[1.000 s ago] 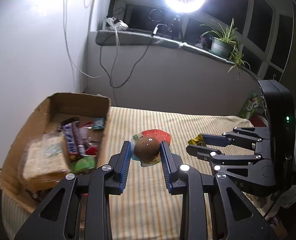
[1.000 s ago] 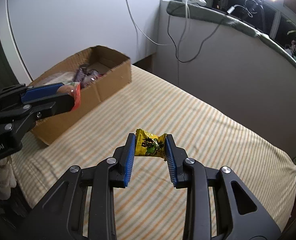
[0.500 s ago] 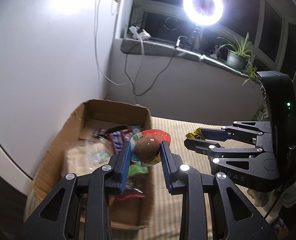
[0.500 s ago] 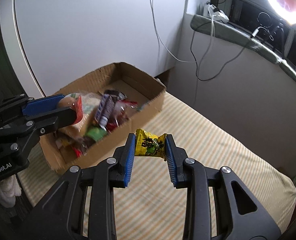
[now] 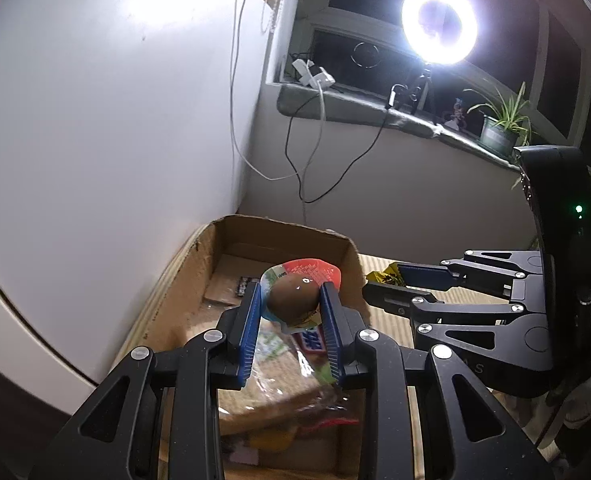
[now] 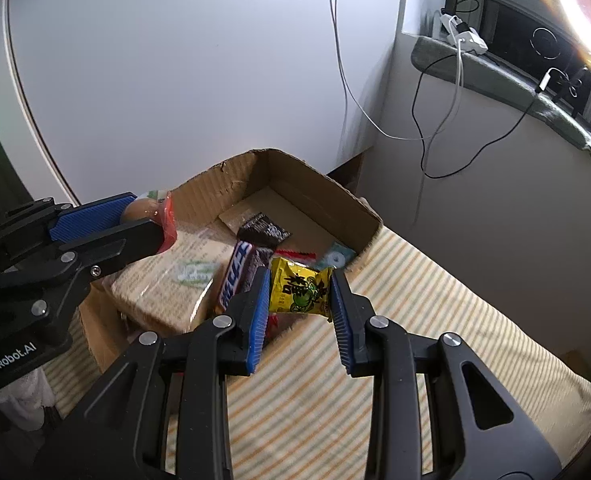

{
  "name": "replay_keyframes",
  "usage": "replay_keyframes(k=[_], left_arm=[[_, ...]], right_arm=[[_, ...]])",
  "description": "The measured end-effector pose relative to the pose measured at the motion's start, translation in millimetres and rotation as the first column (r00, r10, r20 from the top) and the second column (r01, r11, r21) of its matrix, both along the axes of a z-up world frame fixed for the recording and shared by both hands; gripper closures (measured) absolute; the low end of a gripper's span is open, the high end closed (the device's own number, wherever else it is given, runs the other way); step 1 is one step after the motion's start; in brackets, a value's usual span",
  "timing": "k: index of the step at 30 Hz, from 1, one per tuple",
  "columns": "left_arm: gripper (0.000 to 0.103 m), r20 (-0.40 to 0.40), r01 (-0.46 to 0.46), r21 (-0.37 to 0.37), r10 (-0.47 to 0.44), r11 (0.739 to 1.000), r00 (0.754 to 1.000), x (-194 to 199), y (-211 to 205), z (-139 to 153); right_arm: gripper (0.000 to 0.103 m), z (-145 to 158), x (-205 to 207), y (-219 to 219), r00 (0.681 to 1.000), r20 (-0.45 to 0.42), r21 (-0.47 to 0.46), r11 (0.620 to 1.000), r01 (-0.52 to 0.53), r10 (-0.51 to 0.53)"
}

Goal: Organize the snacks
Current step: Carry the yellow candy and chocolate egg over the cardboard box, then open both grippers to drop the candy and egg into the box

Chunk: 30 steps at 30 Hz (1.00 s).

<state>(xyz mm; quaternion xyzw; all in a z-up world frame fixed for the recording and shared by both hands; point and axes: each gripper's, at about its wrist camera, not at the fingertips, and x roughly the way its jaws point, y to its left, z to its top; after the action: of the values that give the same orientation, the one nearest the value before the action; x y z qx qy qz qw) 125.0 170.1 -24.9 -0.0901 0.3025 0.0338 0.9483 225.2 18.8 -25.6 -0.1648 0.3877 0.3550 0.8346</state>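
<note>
The left claw [image 5: 291, 304] is gripping a brown egg snack [image 5: 292, 300] by its rounded body, the red-and-white backing sticking up past the tips so the pads are pressing on the firm part rather than the flimsy film. Straight below and ahead of this claw the box [image 5: 191, 280] is lying open, so the egg snack is hanging over the pile inside, probably ready to be dropped in. The right claw [image 6: 300, 294] is pinching a yellow packet [image 6: 300, 291] across its width, the crimped ends bulging out at each pad; it is hovering just above the box's near right wall, with the striped bed [image 6: 415, 320] beneath and to its right. Just beyond its tips a blue bar [image 6: 234, 276] is lying against a wrapped bread pack [image 6: 163, 280], which is filling the left half of the box under the left claw. Farther on, a black sachet [image 6: 264, 231] is resting on the bare cardboard floor near the far corner, the roomiest spot left for new snacks.
</note>
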Motion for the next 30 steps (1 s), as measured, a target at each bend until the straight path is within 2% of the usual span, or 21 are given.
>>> replay_keyframes(k=[17, 22, 27, 30], left_arm=[[0.075, -0.018, -0.025, -0.004, 0.024, 1.000, 1.000, 10.0, 15.3, -5.4], [0.073, -0.025, -0.033, 0.003, 0.033, 0.999, 0.999, 10.6, 16.2, -5.1], [0.071, -0.026, -0.047, 0.013, 0.048, 0.999, 0.999, 11.2, 17.3, -3.7], [0.071, -0.024, -0.054, 0.015, 0.054, 0.998, 0.998, 11.1, 19.3, -2.9]], right_arm=[[0.072, -9.6, 14.9, 15.3, 0.999, -0.027, 0.015, 1.000, -0.018, 0.018], [0.072, -8.1, 13.7, 16.6, 1.000, -0.007, 0.015, 1.000, -0.023, 0.024], [0.062, -7.7, 12.5, 19.8, 1.000, 0.002, 0.009, 0.999, -0.031, 0.031], [0.061, -8.0, 12.2, 20.7, 0.999, 0.006, 0.004, 0.999, -0.033, 0.033]])
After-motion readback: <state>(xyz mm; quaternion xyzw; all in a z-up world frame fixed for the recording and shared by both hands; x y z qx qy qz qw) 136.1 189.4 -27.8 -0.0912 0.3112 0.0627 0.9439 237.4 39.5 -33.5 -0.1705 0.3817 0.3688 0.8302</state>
